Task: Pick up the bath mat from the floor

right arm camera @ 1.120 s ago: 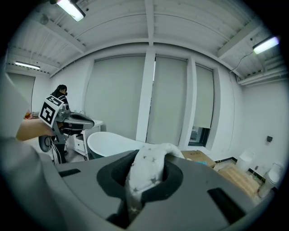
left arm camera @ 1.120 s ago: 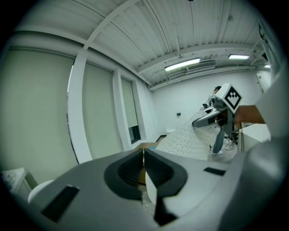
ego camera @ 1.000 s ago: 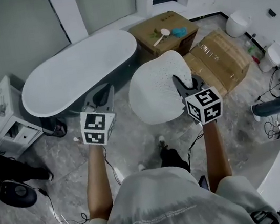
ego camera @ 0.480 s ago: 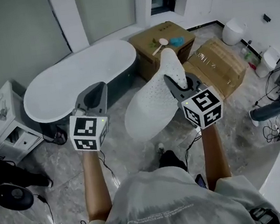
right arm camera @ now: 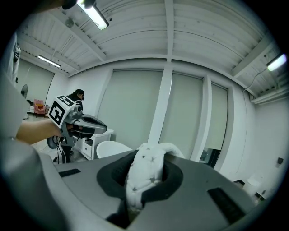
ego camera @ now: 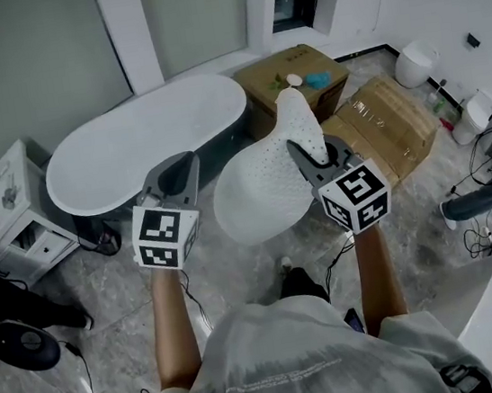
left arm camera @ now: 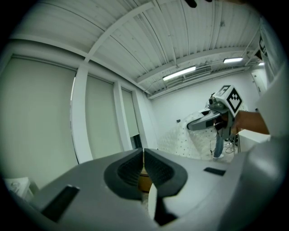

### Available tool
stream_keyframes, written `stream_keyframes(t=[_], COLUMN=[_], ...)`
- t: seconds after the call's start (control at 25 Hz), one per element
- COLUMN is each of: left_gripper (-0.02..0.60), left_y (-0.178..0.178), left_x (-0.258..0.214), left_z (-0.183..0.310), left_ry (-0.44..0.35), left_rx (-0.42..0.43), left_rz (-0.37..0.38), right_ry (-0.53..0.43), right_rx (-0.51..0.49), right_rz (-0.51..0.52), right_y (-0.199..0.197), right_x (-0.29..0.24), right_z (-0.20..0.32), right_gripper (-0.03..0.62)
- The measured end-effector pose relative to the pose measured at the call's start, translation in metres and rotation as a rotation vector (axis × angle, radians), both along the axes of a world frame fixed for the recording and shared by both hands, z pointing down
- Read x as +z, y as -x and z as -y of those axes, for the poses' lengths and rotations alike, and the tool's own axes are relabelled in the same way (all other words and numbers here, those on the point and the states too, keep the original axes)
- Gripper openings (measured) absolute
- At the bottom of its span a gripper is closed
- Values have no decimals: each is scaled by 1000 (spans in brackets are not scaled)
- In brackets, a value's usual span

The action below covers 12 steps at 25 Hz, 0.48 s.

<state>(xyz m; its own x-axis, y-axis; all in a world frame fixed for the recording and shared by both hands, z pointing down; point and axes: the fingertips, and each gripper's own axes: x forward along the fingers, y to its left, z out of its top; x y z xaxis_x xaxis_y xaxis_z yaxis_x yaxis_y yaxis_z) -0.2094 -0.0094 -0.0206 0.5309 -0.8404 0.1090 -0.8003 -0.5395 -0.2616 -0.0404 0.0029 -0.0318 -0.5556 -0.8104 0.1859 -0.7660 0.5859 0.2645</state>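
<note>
Above the marble floor (ego camera: 105, 292), the right gripper (ego camera: 306, 153) pinches the white bath mat (ego camera: 259, 194), apparently hanging clear; the left gripper (ego camera: 180, 167) is closed, empty. Pickup looks essentially complete.

Grey marble floor (ego camera: 115, 300); white tub (ego camera: 130, 144), cabinet (ego camera: 8, 215) on its left, 2 cardboard boxes (ego camera: 381, 122) right, window (ego camera: 194, 17) behind, strip lights (left arm camera: 179, 73) overhead.
</note>
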Motion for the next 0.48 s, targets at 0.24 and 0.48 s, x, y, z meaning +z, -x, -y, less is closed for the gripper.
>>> stream_keyframes(t=[0.24, 0.48], left_gripper=[20, 20], left_y=[6, -4], left_x=[5, 9], left_z=[-1, -6], left_ry=[17, 25], left_rx=[0, 38], left_rz=[-4, -8], right_ry=[16, 20], right_rx=[-19, -10], right_rz=[-10, -15], right_y=[8, 3], right_x=[8, 13], right_z=[-2, -5], right_gripper=[37, 37])
